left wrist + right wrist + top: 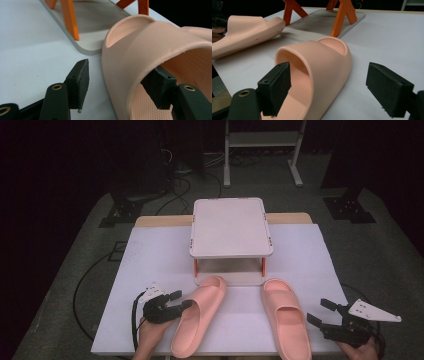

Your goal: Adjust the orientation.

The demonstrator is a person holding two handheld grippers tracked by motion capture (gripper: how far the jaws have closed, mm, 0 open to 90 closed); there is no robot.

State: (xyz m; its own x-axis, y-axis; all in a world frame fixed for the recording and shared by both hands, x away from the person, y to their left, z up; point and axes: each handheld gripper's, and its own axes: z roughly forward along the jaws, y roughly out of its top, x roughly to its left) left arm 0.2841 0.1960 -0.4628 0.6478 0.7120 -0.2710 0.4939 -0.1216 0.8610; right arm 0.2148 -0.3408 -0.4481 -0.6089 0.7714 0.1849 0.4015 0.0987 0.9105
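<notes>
Near left, the left gripper [181, 301] straddles the left slide's [197, 317] soft, light strap, jaws open; right gripper [325, 312], wide open, flanks the right slide [286, 317]

A white sheet covers the worktop [150, 255], with bare wood showing along the 12 o'clock edge. Toward 12 o'clock stands a small white rack [231, 227] on orange legs, its lower tray flat on the sheet. At 7 o'clock lies a pink slipper [197, 312], its toe apparently touching that tray. A second pink slipper [287, 315] lies at 5 o'clock.
</notes>
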